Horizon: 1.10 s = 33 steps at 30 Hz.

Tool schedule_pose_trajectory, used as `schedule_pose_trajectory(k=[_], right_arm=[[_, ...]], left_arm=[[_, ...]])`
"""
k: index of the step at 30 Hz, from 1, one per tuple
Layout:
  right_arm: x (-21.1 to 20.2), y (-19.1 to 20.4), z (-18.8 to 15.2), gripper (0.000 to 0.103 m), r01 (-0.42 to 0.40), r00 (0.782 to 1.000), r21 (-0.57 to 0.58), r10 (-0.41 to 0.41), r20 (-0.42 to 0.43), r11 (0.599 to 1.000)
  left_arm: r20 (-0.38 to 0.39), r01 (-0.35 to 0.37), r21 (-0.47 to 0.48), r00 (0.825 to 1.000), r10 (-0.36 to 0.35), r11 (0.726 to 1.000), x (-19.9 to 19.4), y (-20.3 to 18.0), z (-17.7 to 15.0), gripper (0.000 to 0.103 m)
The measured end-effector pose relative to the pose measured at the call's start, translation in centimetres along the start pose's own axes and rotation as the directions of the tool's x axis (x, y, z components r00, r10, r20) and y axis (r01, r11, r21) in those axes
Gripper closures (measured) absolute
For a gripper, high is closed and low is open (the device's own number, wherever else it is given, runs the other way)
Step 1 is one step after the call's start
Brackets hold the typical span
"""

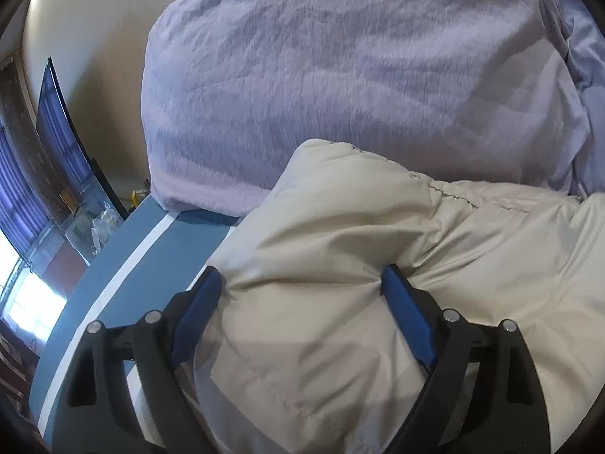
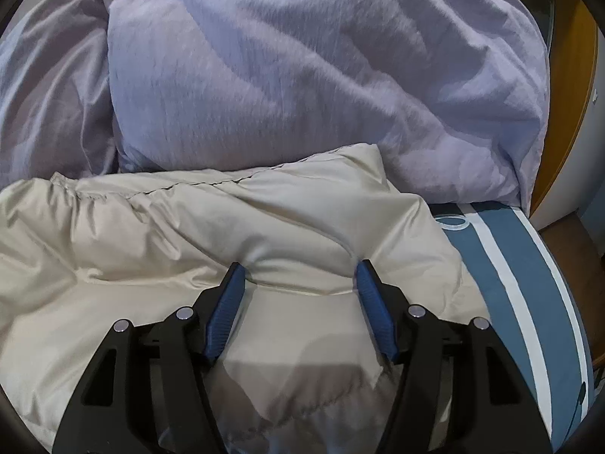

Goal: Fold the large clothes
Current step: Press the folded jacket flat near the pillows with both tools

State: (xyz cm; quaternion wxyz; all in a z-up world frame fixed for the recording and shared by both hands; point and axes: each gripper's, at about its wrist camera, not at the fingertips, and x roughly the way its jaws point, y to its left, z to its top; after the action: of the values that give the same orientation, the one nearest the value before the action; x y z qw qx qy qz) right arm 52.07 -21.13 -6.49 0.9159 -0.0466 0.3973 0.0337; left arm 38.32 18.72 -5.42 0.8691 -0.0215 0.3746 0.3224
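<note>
Both the left gripper (image 1: 300, 283) and right gripper (image 2: 298, 278) clamp the puffy beige quilted jacket (image 1: 340, 265); one fold looks underway; flattening remains.

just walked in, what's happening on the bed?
A person holds a gripper in each hand, folding a beige puffer jacket on the blue-and-white striped bed. The left gripper and right gripper each pinch a puffy bunch of it. A lilac duvet is heaped just behind.
</note>
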Motion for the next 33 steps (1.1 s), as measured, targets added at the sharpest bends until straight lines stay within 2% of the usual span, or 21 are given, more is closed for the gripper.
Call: schedule_pose_trajectory(k=[6, 9, 13, 15, 18, 24, 33], right_arm=[[0.3, 0.0, 0.1, 0.040, 0.029, 0.999, -0.011, -0.029, -0.014, 1.000], [-1.8, 0.7, 0.2, 0.040, -0.019, 1.000, -0.003, 0.019, 0.017, 1.000], [-4.5, 2.6, 0.6, 0.040, -0.163, 0.985, 0.008, 0.162, 0.053, 0.987], [-5.8, 4.5, 0.6, 0.040, -0.226, 0.972, -0.022, 0.227, 0.066, 0.974], [-6.5, 6.7, 0.3, 0.040, -0.270, 0.959, -0.068, 0.275, 0.072, 0.960], [-5.2, 8.7, -0.1, 0.040, -0.257, 0.965, -0.068, 0.260, 0.028, 0.964], [-2.5, 10.3, -1.2, 0.040, -0.184, 0.983, -0.089, 0.185, 0.002, 0.979]], left_arm=[[-0.005, -0.016, 0.023, 1.000, 0.016, 1.000, -0.2, -0.4, 0.0, 0.017], [0.037, 0.064, 0.001, 0.997, -0.064, 0.998, -3.0, -0.6, 0.2, 0.018], [0.113, 0.208, 0.036, 0.971, -0.211, 0.977, -8.1, -3.4, 0.2, 0.018], [0.142, 0.275, 0.087, 0.948, -0.285, 0.958, -10.4, -5.6, -0.1, 0.017], [0.127, 0.337, 0.117, 0.928, -0.351, 0.934, -11.8, -8.2, -0.5, 0.017], [0.041, 0.346, 0.098, 0.935, -0.351, 0.933, -9.0, -10.6, -1.1, 0.017], [0.038, 0.279, 0.112, 0.958, -0.285, 0.954, -6.1, -12.4, -1.5, 0.016]])
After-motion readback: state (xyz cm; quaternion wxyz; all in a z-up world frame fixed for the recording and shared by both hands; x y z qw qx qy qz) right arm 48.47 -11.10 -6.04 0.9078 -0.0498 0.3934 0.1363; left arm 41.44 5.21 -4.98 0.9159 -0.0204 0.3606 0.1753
